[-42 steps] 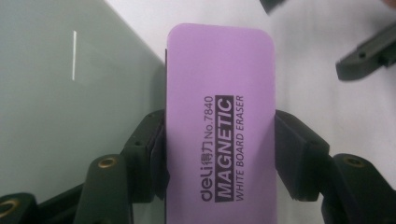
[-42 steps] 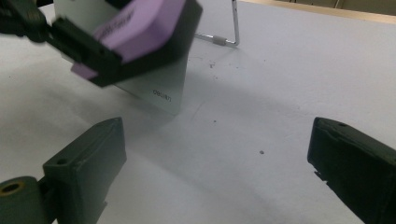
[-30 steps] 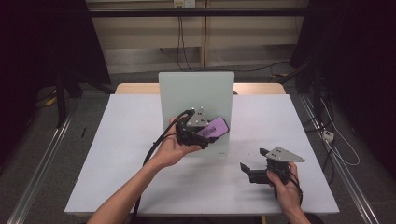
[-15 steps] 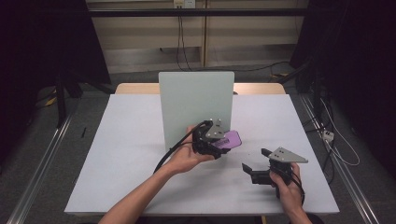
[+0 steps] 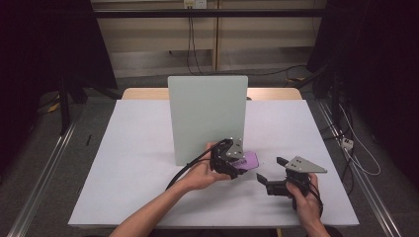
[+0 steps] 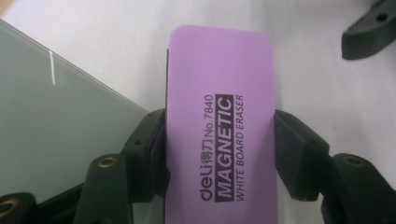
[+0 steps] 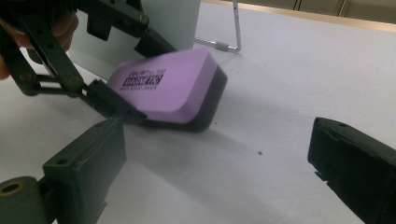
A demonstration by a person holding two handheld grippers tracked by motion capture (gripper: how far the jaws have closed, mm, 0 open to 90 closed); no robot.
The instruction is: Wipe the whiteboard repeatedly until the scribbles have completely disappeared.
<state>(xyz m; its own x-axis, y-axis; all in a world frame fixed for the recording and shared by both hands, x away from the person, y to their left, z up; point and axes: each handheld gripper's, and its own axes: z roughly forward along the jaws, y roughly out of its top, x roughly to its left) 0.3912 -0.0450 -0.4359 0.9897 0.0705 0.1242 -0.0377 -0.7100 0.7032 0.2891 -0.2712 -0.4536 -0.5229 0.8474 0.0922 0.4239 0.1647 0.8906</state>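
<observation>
Eraser (image 6: 219,126), purple with a dark felt underside, sat clamped crosswise between the jaws of our left gripper (image 5: 236,166), the pads pressing its two long edges near its rear half. Ahead of that gripper the eraser's front end hung free, tilted over the white table (image 5: 138,148); from the right gripper view its lower front corner looked close to the surface, though we could not tell whether it touched. Just to the left of the gripper stood the upright pale green board (image 5: 207,116), on a thin wire stand (image 7: 231,32) behind it. Our right gripper (image 5: 272,170) rested off to the other side, its jaws spread wide with nothing between them, its near jaw just beyond the eraser's nose.

We judged the main risk to be the grip itself. The pads held only the back portion, so a press on the overhanging front could lever the eraser round in the jaws or pop it out. With the eraser tilted, a hard edge might meet the board or table rather than the flat felt. A sideways shove could tip the board on its slight stand. A careless swing could also knock the eraser into the open right gripper.
</observation>
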